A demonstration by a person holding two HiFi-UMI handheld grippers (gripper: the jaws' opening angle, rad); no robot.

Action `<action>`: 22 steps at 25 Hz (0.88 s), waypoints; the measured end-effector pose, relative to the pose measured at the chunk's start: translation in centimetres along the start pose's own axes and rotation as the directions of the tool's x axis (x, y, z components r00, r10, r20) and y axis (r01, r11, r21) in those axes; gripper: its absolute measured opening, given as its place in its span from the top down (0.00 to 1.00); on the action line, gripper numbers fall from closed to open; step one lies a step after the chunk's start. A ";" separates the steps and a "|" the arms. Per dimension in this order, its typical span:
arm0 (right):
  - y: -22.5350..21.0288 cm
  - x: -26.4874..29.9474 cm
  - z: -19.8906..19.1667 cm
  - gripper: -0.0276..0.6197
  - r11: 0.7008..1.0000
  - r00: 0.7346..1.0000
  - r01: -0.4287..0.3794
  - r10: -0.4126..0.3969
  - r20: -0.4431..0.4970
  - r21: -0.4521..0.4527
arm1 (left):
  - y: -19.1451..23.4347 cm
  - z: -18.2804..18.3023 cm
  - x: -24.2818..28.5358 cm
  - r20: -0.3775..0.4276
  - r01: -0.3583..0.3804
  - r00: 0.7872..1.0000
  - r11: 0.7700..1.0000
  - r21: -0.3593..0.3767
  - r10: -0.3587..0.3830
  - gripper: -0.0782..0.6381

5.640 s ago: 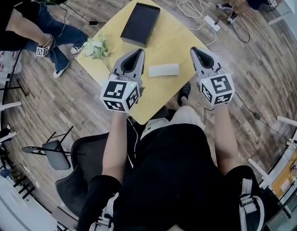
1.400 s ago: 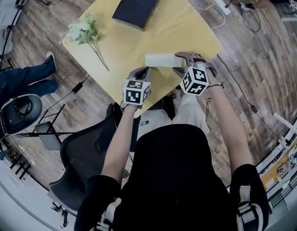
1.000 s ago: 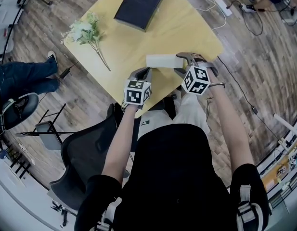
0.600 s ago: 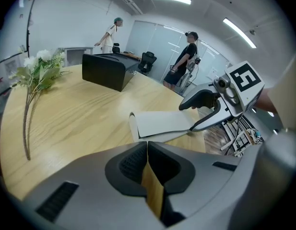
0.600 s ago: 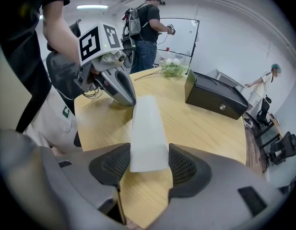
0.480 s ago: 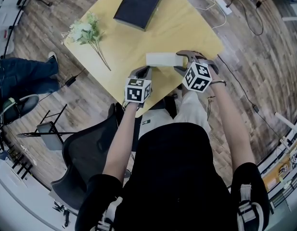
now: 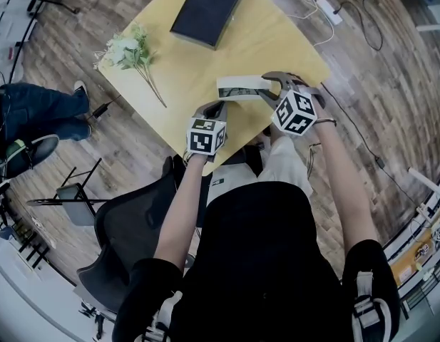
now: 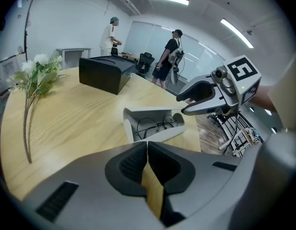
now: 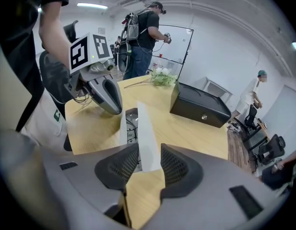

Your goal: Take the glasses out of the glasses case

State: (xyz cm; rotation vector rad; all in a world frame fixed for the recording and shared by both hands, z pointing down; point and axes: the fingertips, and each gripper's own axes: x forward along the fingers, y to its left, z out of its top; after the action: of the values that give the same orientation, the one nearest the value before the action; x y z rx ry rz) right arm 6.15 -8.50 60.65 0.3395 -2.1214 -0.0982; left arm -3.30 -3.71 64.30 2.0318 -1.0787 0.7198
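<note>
glasses case (image 7: 242, 87): lies open near the front edge of the yellow counter (image 7: 198, 63), with its lid (image 9: 148, 138) tilted up.
glasses (image 8: 155, 124): thin round frames, lying inside the open case.
right tongs (image 9: 143, 159): just been closing and now clenched on the lid's free edge, which stands between the pads.
left tongs (image 8: 147, 145): clenched, tips together on nothing, near the case's other end and just short of it.
black box (image 7: 207, 11): at the far side of the counter, well apart from the case.
flowers (image 7: 127, 48): lying flat near the counter's left edge.
</note>
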 end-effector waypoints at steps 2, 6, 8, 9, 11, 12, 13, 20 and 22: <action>-0.5 0.0 0.1 0.73 1.000 1.000 0.017 -0.017 -0.005 0.001 | -0.1 0.2 -0.3 0.007 0.003 1.000 1.000 0.002 -0.003 0.86; -1.7 -0.1 0.7 0.87 0.998 0.998 0.056 -0.056 0.004 0.008 | -0.3 0.9 -0.9 0.027 0.007 1.000 1.000 0.005 -0.007 0.86; -2.1 -0.2 0.9 0.89 0.997 0.997 0.074 -0.074 0.006 0.008 | -0.3 1.1 -1.3 0.035 0.009 0.999 1.000 0.004 -0.009 0.86; -2.3 -0.1 1.0 0.89 0.997 0.997 0.082 -0.082 0.004 0.004 | -0.4 1.2 -1.4 0.038 0.009 0.999 1.000 0.004 -0.009 0.86; -2.6 -0.1 1.0 0.89 0.995 0.995 0.099 -0.099 0.000 -0.003 | -0.4 1.3 -1.6 0.045 0.012 0.999 1.000 0.002 -0.012 0.86; -2.7 -0.1 1.0 0.90 0.994 0.994 0.107 -0.107 0.001 -0.004 | -0.4 1.4 -1.6 0.048 0.013 0.999 1.000 0.001 -0.013 0.86; -2.8 -0.1 1.1 0.90 0.994 0.994 0.113 -0.113 0.002 -0.003 | -0.5 1.5 -1.7 0.051 0.014 0.999 1.000 0.001 -0.014 0.86; -3.1 -1.3 1.8 0.89 0.992 0.992 0.125 -0.126 0.016 0.009 | -0.7 2.5 -2.5 0.083 0.023 0.996 1.000 0.004 -0.023 0.86; -3.1 -1.6 2.0 0.89 0.992 0.992 0.128 -0.128 0.017 0.006 | -0.7 2.8 -2.7 0.091 0.026 0.995 1.000 0.002 -0.026 0.86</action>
State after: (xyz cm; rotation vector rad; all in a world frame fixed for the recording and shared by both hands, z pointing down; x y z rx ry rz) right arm 5.95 -11.12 57.67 0.4800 -2.1163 -0.1711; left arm -3.63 -4.40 60.41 2.0929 -1.1017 0.6190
